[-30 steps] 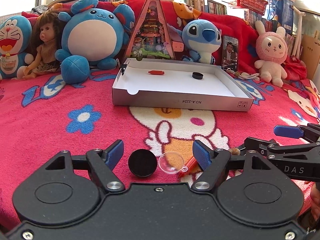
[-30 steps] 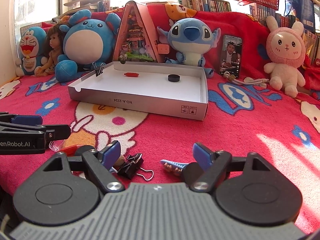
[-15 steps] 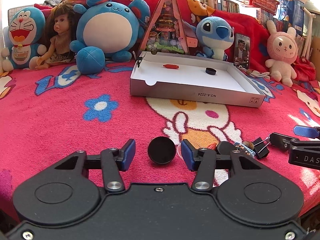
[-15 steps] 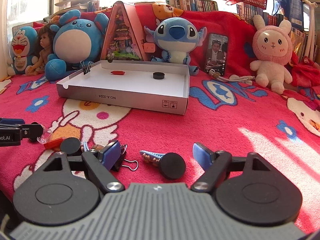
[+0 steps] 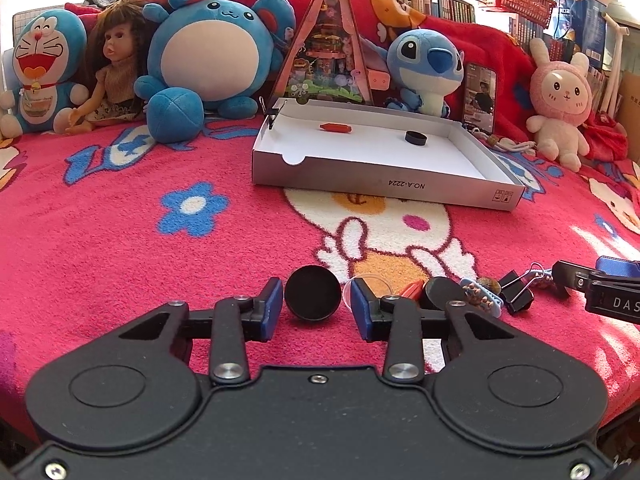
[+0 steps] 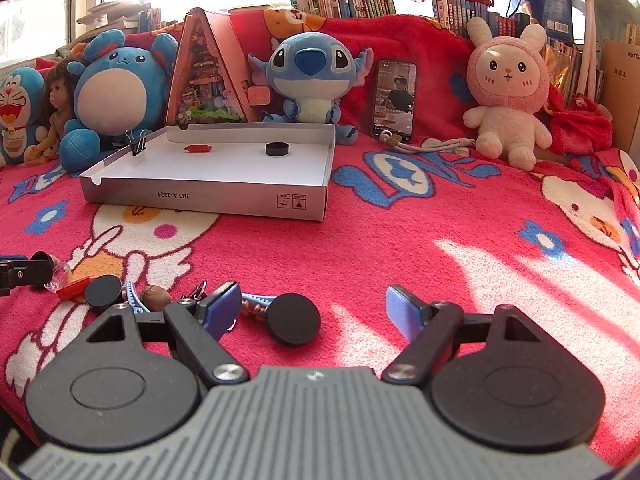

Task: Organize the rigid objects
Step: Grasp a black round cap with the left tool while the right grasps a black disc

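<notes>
Blanket: a red cartoon blanket is covering the bed and carrying everything; no bench is showing.
Box lid: a shallow white cardboard tray is lying at 12 o'clock from both grippers, well apart from them, in front of the row of plush toys.
Done so far: a red crayon-like stick and a black round cap are already lying inside the tray, and a binder clip is gripping its far left corner.
Left to do: a small pile is still waiting on the blanket, namely a loose binder clip, a second black disc, a nut-like bead, a blue toothed strip, a red piece and a clear plastic dome. By my reading the task is early, with most pieces outside the tray.
Left hand-held gripper: its jaws are closing around a black disc standing between the blue pads; narrow gaps are still showing on both sides, so nothing is being held yet.
Right hand-held gripper: its jaws are standing wide and holding nothing; another black disc is lying between them, nearer the left pad.
Writing: the tray's front wall is reading "NO.A-2224" upside down beside two small packing symbols; "DAS" is showing on the gripper body at 3 o'clock in the left wrist view.
</notes>
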{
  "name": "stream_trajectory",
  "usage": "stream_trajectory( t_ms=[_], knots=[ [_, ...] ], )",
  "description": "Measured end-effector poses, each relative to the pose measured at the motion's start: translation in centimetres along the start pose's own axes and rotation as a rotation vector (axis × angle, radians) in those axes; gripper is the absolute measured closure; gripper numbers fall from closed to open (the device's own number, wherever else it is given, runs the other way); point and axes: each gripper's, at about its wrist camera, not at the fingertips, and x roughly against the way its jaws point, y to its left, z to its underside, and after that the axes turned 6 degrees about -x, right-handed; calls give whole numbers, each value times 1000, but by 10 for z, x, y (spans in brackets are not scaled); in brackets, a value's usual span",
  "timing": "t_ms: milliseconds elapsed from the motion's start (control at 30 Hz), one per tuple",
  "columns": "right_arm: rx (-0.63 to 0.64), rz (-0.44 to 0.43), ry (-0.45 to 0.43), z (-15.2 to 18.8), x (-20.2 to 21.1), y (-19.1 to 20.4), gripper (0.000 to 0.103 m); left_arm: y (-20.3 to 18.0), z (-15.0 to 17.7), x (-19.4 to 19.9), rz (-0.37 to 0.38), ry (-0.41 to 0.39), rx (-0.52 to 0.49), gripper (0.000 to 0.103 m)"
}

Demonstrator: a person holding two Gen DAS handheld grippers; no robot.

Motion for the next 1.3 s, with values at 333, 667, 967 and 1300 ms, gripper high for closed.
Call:
stream_trajectory(
  t_ms=[333,667,967,1300],
  knots=[
    [-26,-4,11,2,-2,-9,28,-4,1,-2,3,-4,-12,74],
    [6,-62,8,7,2,6,72,-6,-2,-1,33,-8,-12,83],
    [53,-76,3,6,9,12,74,-8,2,0,38,3,-42,82],
    [52,-80,47,13,6,11,58,-18,5,-8,14,1,-112,66]
  ],
)
